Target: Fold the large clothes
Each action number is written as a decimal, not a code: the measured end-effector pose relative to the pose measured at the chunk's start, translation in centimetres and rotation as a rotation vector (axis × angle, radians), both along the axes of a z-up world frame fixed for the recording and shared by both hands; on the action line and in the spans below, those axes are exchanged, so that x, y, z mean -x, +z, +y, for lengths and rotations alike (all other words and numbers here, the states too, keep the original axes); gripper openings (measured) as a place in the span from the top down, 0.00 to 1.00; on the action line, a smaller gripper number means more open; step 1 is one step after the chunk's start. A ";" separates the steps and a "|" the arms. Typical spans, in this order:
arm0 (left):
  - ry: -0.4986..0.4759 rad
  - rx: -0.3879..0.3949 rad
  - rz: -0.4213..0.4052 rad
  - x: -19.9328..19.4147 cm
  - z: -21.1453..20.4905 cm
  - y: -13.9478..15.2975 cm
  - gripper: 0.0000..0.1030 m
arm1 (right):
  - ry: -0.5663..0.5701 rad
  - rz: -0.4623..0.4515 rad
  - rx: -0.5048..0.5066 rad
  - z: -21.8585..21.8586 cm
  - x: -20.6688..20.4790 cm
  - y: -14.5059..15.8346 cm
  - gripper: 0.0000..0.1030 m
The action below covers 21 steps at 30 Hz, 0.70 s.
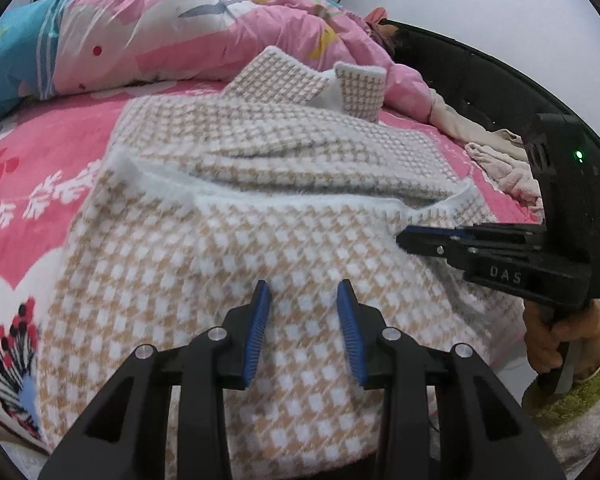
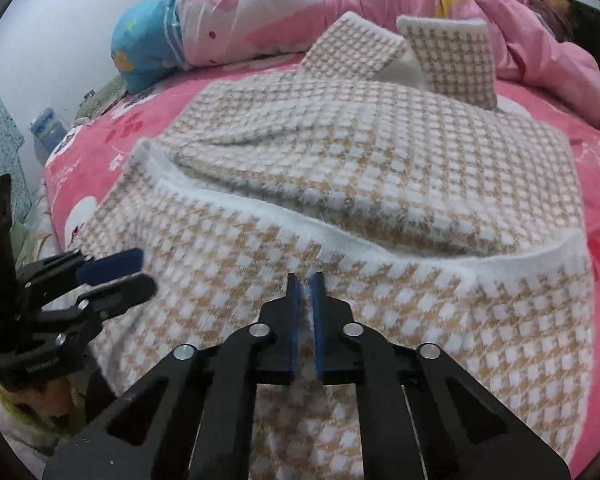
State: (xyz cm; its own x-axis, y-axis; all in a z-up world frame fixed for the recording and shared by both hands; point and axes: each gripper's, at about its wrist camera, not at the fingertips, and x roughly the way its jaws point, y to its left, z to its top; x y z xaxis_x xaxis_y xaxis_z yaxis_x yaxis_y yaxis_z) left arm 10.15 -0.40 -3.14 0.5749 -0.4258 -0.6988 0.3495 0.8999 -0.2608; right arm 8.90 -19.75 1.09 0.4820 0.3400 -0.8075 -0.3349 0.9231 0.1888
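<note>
Left gripper (image 1: 304,286) jaws apart; right gripper (image 2: 305,280) nearly closed.

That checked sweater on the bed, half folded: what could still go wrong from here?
The folded-up hem lies bunched and uneven, so the next fold may come out crooked. The left hand-held gripper is open above the sweater, holding nothing, so that side could lag behind. The right hand-held gripper is shut; whether it pinches any knit is unclear.

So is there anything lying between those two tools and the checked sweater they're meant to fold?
Nothing visible. The left tool and the right tool both hang right over the checked sweater, with only bare knit beneath them. The pink quilt lies behind it.
</note>
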 end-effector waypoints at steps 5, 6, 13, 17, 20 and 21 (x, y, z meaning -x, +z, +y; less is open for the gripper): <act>-0.068 0.039 -0.026 0.2 -1.1 0.7 0.61 | 0.028 -0.008 -0.020 -0.3 2.3 0.5 0.96; -0.086 0.045 -0.039 0.4 -1.4 0.9 0.61 | 0.032 -0.012 -0.025 -0.5 3.0 1.1 0.96; -0.154 -0.002 -0.050 0.7 -3.6 0.4 0.56 | 0.053 0.021 -0.068 -1.2 3.8 0.8 0.96; -0.131 -0.048 -0.020 0.3 -4.0 -0.6 0.56 | 0.069 0.026 -0.115 -2.0 2.8 2.5 0.83; -0.122 -0.029 -0.003 0.2 -3.6 -0.8 0.56 | 0.090 -0.019 -0.161 -2.5 1.4 4.8 0.62; -0.120 -0.023 0.001 0.2 -3.4 -0.9 0.56 | 0.102 -0.015 -0.160 -2.2 0.5 5.1 0.62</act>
State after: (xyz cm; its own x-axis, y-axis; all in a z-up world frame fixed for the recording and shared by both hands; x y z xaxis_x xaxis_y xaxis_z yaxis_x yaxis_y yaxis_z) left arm 9.92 -3.83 -4.00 0.5199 -0.4753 -0.7098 0.4543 0.8575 -0.2414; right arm 8.41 -22.00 6.14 0.4500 0.5112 -0.7322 -0.4289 0.8429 0.3249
